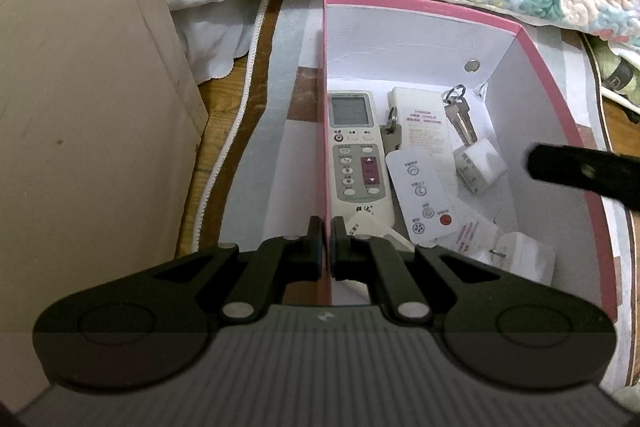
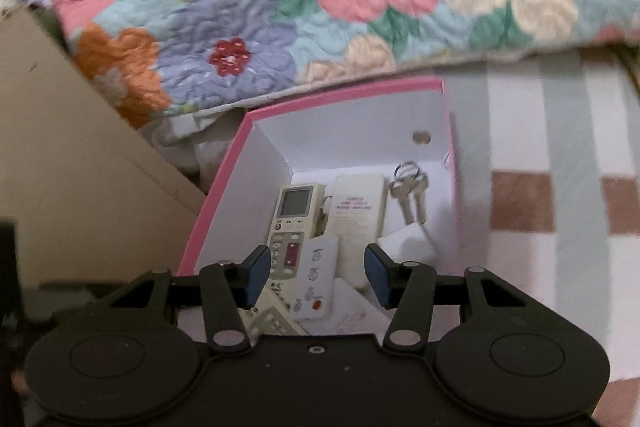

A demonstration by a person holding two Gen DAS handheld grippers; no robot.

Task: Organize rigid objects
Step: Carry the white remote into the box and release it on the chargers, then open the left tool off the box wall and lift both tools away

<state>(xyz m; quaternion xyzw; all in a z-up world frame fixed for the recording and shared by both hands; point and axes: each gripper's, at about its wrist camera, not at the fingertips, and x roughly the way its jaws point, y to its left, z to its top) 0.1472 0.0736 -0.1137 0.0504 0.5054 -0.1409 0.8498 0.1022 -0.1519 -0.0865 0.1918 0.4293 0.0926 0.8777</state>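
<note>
Left wrist view
Left gripper (image 1: 327,239): jaws pinched onto the left wall of the pink box (image 1: 424,5), one finger either side.
Air-conditioner remote (image 1: 357,155): inside the box, along its left wall.
Slim white remote (image 1: 422,195): just right of it, tilted.
Keys (image 1: 460,117): near the box's far right corner.
White plug adapter (image 1: 480,163): in front of the keys.
Right gripper finger (image 1: 580,173): over the box's right side.

Right wrist view
Right gripper (image 2: 316,277): jaws apart, nothing between the pads, above the box (image 2: 344,93).
Floral quilt (image 2: 280,7): behind the box.
Checked mat (image 2: 560,155): right of the box.
</note>
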